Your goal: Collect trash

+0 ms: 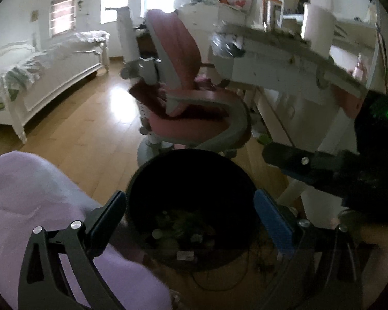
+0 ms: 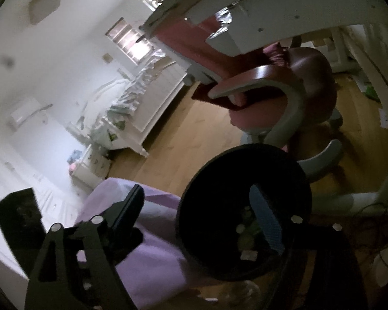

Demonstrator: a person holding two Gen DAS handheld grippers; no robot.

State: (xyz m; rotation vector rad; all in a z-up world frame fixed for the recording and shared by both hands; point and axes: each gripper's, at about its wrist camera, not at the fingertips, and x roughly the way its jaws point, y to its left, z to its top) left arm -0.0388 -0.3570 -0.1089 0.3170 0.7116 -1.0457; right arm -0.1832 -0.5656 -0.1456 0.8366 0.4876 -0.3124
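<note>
A round black trash bin (image 1: 191, 178) stands on the wood floor, with crumpled scraps and wrappers (image 1: 183, 230) at its bottom. My left gripper (image 1: 191, 199) hangs open above the bin's mouth, one finger on each side of it and nothing between the pads. In the right wrist view the same bin (image 2: 219, 180) sits low and centre. My right gripper (image 2: 196, 191) is open too, its blue-padded finger (image 2: 266, 222) over the bin's opening and the other finger over purple cloth. Neither gripper holds anything. Trash (image 2: 245, 235) shows dimly inside.
Purple cloth (image 1: 38, 206) lies close on the bin's left. A pink and grey desk chair (image 1: 188, 98) stands just behind the bin, a white desk (image 1: 284, 59) to the right with cables under it. A white bed (image 1: 51, 69) is at far left, past open floor (image 1: 85, 124).
</note>
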